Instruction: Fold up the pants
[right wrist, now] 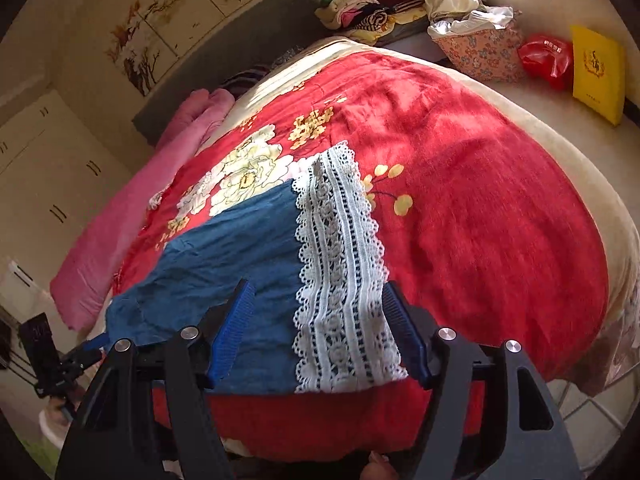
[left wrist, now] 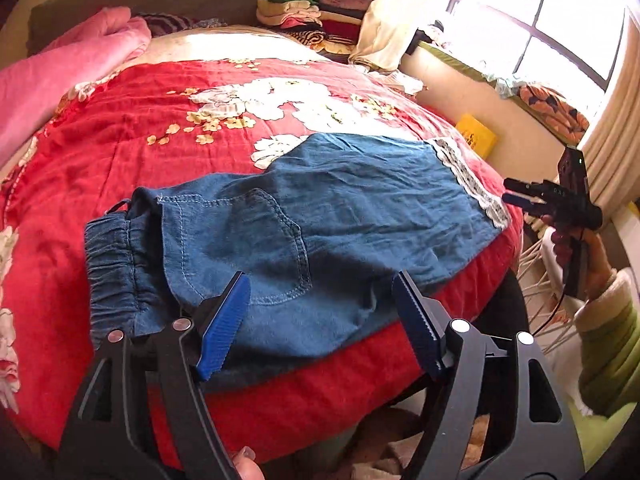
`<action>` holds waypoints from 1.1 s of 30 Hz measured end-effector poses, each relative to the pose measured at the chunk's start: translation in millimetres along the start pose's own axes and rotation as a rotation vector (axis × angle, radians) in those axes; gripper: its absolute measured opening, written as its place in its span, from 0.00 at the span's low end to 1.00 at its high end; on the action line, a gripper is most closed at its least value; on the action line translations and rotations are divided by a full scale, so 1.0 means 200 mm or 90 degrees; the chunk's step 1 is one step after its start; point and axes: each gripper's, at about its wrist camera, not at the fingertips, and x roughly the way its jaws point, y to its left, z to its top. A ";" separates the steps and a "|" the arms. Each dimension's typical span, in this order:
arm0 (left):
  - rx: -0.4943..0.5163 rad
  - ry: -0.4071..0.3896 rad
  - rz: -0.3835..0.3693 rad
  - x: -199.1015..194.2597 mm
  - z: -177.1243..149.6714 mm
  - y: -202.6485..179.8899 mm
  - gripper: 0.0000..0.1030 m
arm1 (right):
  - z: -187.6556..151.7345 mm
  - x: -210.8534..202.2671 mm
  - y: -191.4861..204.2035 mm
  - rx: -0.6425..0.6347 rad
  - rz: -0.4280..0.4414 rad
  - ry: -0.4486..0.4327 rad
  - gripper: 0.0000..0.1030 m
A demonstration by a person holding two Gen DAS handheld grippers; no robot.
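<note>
- The pants (left wrist: 320, 216) are lying flat along the near edge of the bed (left wrist: 160, 152), waistband left, lace hem (right wrist: 344, 280) right.
- A pink blanket (left wrist: 60, 80) is resting far left; stacked clothes (left wrist: 308, 20) are sitting beyond the bed.
- The left claw (left wrist: 320, 320) is hovering spread over the pocket, pinching nothing.
- The right claw (right wrist: 320, 332) is hovering spread over the hem, empty.
- Only the right view is showing a yellow box (right wrist: 596, 72) and a red bag (right wrist: 548, 56).

Strong daylight floods in through the window (left wrist: 552, 24), which is blown out to white glare. Sun falls across the far part of the red bedspread (left wrist: 160, 120), with soft shadows nearer the tool. Both fisheye views bend sharply, with dark corners. Focus is fairly crisp.
</note>
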 end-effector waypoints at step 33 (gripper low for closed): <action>-0.023 0.042 0.060 0.02 -0.18 0.18 0.52 | -0.13 0.04 0.01 -0.031 -0.135 0.018 0.38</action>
